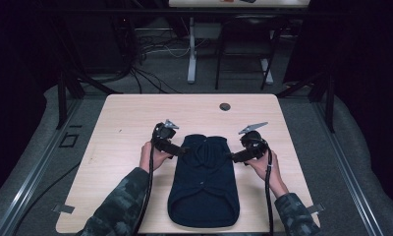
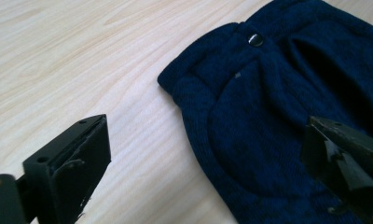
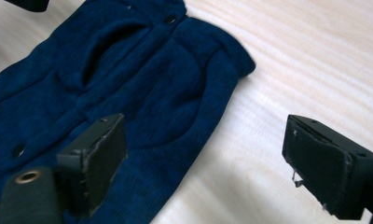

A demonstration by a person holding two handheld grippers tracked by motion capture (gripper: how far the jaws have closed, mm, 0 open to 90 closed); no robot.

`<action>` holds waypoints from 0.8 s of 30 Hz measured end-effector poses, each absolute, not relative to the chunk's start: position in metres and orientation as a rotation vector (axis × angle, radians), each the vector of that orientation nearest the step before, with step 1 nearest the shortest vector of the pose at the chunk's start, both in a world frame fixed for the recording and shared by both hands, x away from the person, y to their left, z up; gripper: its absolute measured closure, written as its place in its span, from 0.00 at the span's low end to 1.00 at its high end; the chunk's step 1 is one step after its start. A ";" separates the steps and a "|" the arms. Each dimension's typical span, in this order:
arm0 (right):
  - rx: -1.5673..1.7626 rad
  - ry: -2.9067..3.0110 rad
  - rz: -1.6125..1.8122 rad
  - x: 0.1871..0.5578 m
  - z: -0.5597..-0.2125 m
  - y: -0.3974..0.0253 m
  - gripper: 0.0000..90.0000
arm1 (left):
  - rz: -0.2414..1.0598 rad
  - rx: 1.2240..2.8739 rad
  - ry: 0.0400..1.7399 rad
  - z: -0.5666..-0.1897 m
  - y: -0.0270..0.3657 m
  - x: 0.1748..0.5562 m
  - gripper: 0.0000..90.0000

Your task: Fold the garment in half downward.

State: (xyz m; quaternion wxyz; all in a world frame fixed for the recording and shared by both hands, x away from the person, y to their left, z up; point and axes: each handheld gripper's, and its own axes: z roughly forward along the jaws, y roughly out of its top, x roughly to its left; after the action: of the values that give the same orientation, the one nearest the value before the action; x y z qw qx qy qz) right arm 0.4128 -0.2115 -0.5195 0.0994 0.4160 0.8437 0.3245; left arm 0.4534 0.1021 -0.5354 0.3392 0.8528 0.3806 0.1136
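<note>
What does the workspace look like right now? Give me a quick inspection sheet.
Surface: light wood table, small dark round hole near far edge.
Job's things: dark blue garment lying flat, snap button at its top.
Clutter: nothing seen.
Grippers: left gripper and right gripper at the garment's upper sides, jaws open.
Cables: one trails from each gripper; more cables on floor.
Surroundings: dark room, another table's legs behind.
</note>
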 end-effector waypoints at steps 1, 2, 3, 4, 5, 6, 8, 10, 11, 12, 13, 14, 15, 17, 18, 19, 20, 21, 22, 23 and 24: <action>1.233 2.499 0.942 0.417 -0.520 -0.210 0.16 | 0.296 2.224 0.990 -0.535 0.101 0.455 0.03; 1.238 2.499 0.943 0.419 -0.520 -0.209 0.16 | 0.295 2.225 0.993 -0.536 0.100 0.457 0.03; 1.239 2.498 0.951 0.421 -0.520 -0.207 0.17 | 0.298 2.225 0.996 -0.536 0.098 0.458 0.03; 1.239 2.495 0.948 0.424 -0.521 -0.205 0.17 | 0.293 2.224 0.998 -0.537 0.097 0.460 0.04; 1.248 2.508 0.951 0.426 -0.521 -0.204 0.18 | 0.291 2.221 1.003 -0.538 0.096 0.462 0.04; 1.242 2.503 0.958 0.429 -0.522 -0.203 0.19 | 0.284 2.221 1.004 -0.539 0.095 0.464 0.05; 1.263 2.511 0.954 0.435 -0.524 -0.199 0.21 | 0.273 2.214 1.011 -0.540 0.093 0.468 0.07; 1.266 2.517 0.956 0.441 -0.527 -0.196 0.24 | 0.275 2.217 1.015 -0.541 0.091 0.473 0.10; 1.271 2.515 0.950 0.444 -0.528 -0.195 0.26 | 0.268 2.217 1.018 -0.542 0.090 0.475 0.10; 1.282 2.509 0.950 0.447 -0.528 -0.193 0.27 | 0.252 2.213 1.029 -0.543 0.088 0.479 0.12; 1.286 2.512 0.947 0.451 -0.529 -0.192 0.29 | 0.254 2.206 1.038 -0.544 0.088 0.481 0.14; 1.289 2.507 0.942 0.453 -0.530 -0.191 0.32 | 0.262 2.212 1.042 -0.545 0.086 0.484 0.16; 1.305 2.496 0.942 0.457 -0.531 -0.189 0.33 | 0.267 2.214 1.047 -0.545 0.085 0.485 0.17; 1.311 2.488 0.939 0.462 -0.533 -0.187 0.38 | 0.273 2.208 1.062 -0.546 0.082 0.488 0.21; 1.317 2.484 0.942 0.464 -0.534 -0.186 0.40 | 0.277 2.211 1.065 -0.546 0.081 0.490 0.23; 1.314 2.492 0.932 0.466 -0.535 -0.185 0.42 | 0.278 2.207 1.072 -0.547 0.079 0.492 0.25; 1.319 2.494 0.927 0.469 -0.536 -0.184 0.44 | 0.286 2.210 1.075 -0.547 0.078 0.493 0.27; 1.317 2.483 0.929 0.470 -0.537 -0.184 0.47 | 0.292 2.216 1.072 -0.548 0.077 0.494 0.29; 1.308 2.483 0.920 0.471 -0.538 -0.183 0.51 | 0.300 2.225 1.073 -0.549 0.076 0.495 0.31; 1.306 2.480 0.923 0.472 -0.540 -0.183 0.54 | 0.293 2.229 1.076 -0.551 0.075 0.496 0.32; 1.307 2.493 0.918 0.473 -0.542 -0.183 0.56 | 0.288 2.232 1.081 -0.553 0.074 0.497 0.34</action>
State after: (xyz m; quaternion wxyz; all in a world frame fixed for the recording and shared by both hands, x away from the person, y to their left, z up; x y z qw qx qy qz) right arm 0.4734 -0.1830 -0.5417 0.0902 0.4396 0.8386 0.3089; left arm 0.4972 0.0736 -0.5525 0.3171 0.8479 0.4106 0.1093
